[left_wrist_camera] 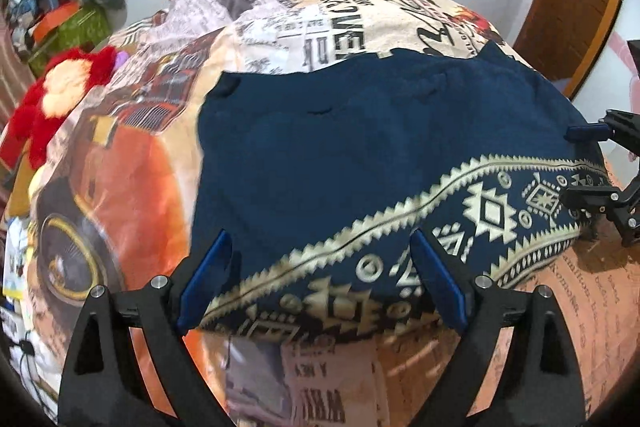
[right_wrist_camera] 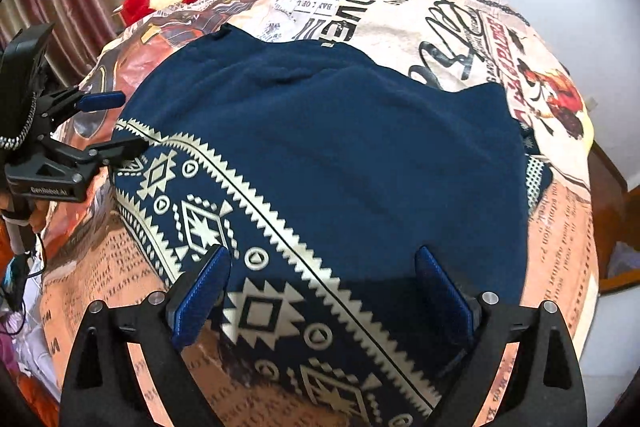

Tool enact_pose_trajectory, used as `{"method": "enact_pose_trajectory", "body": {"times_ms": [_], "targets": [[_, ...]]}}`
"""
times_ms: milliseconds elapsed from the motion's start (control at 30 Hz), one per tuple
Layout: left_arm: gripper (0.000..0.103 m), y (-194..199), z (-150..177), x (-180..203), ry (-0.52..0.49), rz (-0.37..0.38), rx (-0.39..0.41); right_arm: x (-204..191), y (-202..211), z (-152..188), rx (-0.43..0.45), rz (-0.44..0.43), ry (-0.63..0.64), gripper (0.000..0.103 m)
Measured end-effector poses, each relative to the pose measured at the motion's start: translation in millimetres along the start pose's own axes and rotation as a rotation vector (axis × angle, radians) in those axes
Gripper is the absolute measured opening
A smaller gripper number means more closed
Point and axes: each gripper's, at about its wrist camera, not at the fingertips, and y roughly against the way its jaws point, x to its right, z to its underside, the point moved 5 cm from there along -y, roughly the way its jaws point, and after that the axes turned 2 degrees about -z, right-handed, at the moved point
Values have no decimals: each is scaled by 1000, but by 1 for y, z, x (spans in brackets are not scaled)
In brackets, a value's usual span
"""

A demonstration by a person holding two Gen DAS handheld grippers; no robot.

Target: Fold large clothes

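A dark blue cloth garment with a cream zigzag band (left_wrist_camera: pixel 360 163) is spread on the bed's printed newspaper-pattern cover (left_wrist_camera: pixel 120 163). The left claw (left_wrist_camera: pixel 324 283) and right claw (right_wrist_camera: pixel 324 299) are held wide open at its patterned edge, nothing gripped.

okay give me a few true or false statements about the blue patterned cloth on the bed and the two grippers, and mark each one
1. The navy cloth with a cream geometric border lies on a newspaper-print bedsheet. True.
2. The left gripper is shut on the cloth. False: its jaws are open, straddling the border edge.
3. The right gripper is open. True.
4. The cloth is plain red. False: navy with a cream pattern.
5. A red plush toy lies at the bed's edge. True.
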Motion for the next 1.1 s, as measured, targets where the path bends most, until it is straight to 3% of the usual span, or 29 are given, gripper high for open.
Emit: {"method": "enact_pose_trajectory", "body": {"times_ms": [133, 267, 400, 500, 600, 800, 900, 1100], "targets": [[91, 16, 9, -17, 71, -23, 3, -1, 7, 3, 7, 30, -1, 94], [91, 29, 22, -41, 177, -102, -1, -4, 19, -1, 31, 74, -1, 94], [91, 33, 39, -53, 305, -59, -26, -12, 33, -15, 94, 107, 21, 94], [91, 26, 53, -53, 420, 5, -70, -24, 41, -29, 143, 119, 52, 94], [91, 13, 65, -49, 560, 144, -122, -38, 38, -40, 159, 116, 86, 94], [91, -14, 77, -43, 780, 390, -197, -56, 0, -48, 79, 89, 129, 94], [92, -21, 75, -47, 833, 426, -196, -58, -22, -47, 24, 67, 137, 94], [93, -22, 57, -58, 888, 498, -88, -48, -43, -42, -45, 2, 61, 103]]}}
